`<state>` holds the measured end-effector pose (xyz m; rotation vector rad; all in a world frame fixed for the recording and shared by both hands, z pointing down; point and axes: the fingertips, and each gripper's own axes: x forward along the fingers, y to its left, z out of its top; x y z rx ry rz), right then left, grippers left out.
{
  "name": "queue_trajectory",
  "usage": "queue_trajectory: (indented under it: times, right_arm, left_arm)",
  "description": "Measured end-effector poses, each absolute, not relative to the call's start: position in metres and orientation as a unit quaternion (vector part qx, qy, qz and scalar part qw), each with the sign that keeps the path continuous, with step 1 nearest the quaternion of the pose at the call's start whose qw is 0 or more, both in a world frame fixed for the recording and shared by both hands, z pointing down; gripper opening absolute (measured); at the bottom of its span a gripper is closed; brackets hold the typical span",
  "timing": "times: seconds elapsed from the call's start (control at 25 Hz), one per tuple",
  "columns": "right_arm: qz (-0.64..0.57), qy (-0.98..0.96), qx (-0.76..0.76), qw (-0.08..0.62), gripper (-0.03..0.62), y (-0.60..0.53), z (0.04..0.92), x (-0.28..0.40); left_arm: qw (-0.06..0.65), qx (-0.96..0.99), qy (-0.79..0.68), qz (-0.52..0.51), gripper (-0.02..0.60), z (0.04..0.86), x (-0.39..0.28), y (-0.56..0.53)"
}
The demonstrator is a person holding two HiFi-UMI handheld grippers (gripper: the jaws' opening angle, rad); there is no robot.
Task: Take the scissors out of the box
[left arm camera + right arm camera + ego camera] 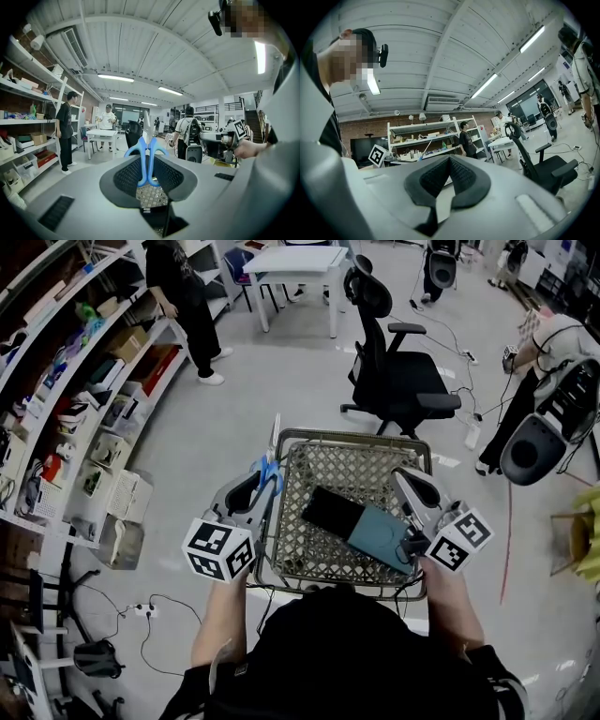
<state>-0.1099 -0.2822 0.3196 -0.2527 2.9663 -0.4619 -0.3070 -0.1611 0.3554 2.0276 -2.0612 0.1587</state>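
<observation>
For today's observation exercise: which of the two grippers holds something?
The left gripper: its jaws grip the blue scissors; the right gripper is shut, empty.

Black office chair (403,381) stands near a white table (295,259) — cluttered shelves (70,399) line the left side.

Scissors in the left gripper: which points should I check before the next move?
1. Grip: left gripper shut on scissors: ok.
2. Scissors raised out of the basket, over its left rim: ok.
3. Scissor handles together: ok.
4. Spare hand: right gripper shut, empty: ok.
5. Place to set the scissors down: cannot tell.
</observation>
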Motion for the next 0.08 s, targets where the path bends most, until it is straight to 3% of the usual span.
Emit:
queue_trajectory:
  times: [0.08]
  right_arm:
    - [-0.153,0.983,-0.084,0.065,0.008,-0.2815,0.3179,-0.1109]
  left_arm:
    - [0.123,0.695,-0.706,0.054,0.091,0.3537,-0.3077,-0.1604]
